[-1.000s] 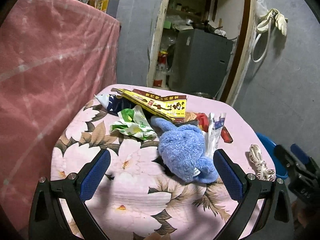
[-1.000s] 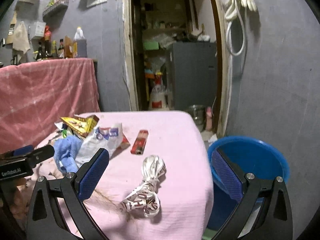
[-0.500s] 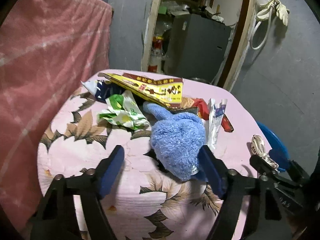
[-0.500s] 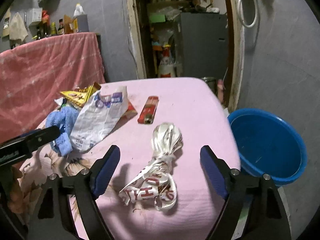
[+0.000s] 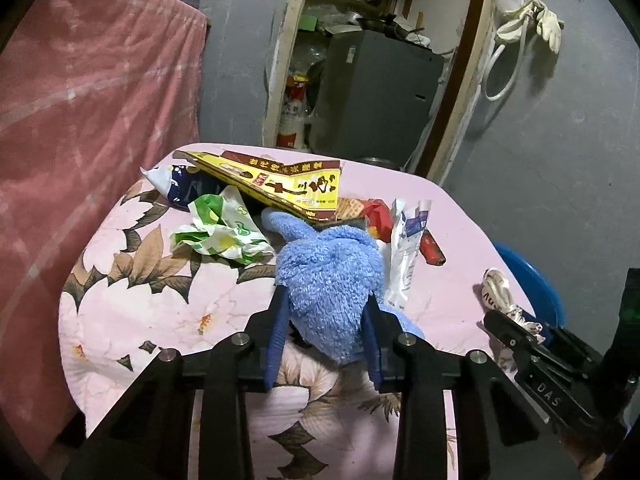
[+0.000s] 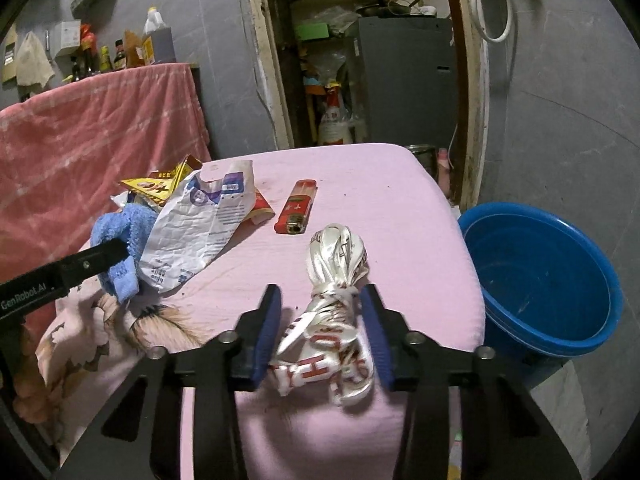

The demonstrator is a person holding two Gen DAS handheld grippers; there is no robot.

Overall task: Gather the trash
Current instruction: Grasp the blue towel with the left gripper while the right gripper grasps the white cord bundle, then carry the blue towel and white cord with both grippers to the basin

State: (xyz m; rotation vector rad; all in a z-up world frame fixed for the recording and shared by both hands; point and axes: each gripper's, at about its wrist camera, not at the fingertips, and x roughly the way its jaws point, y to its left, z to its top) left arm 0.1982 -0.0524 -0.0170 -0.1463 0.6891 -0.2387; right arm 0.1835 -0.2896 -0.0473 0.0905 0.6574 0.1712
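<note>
Between each hand-held gripper's just-closing pads: fluffy blue cloth [image 5: 332, 280] (left), knotted white ribbon [image 6: 332, 312] (right).

Between the left claw's blue pads [image 5: 280, 320] sat a light-blue fuzzy cloth [image 5: 330, 280]; between the right claw's, a white ribbon [image 6: 332, 320] lettered red; right, a blue basin [image 6: 548, 280].

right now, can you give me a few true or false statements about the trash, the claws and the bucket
1. The left claw has the blue fluffy cloth between its pads. True; its jaws have just been closing.
2. The blue bucket stands on the table. False: it stands beside the pink-covered table, lower down.
3. The right claw is around the white knotted ribbon. True.
4. The red lighter lies inside the bucket. False: it lies on the table.
5. The yellow carton lies under the blue cloth. False: its edge overlaps the cloth.
</note>
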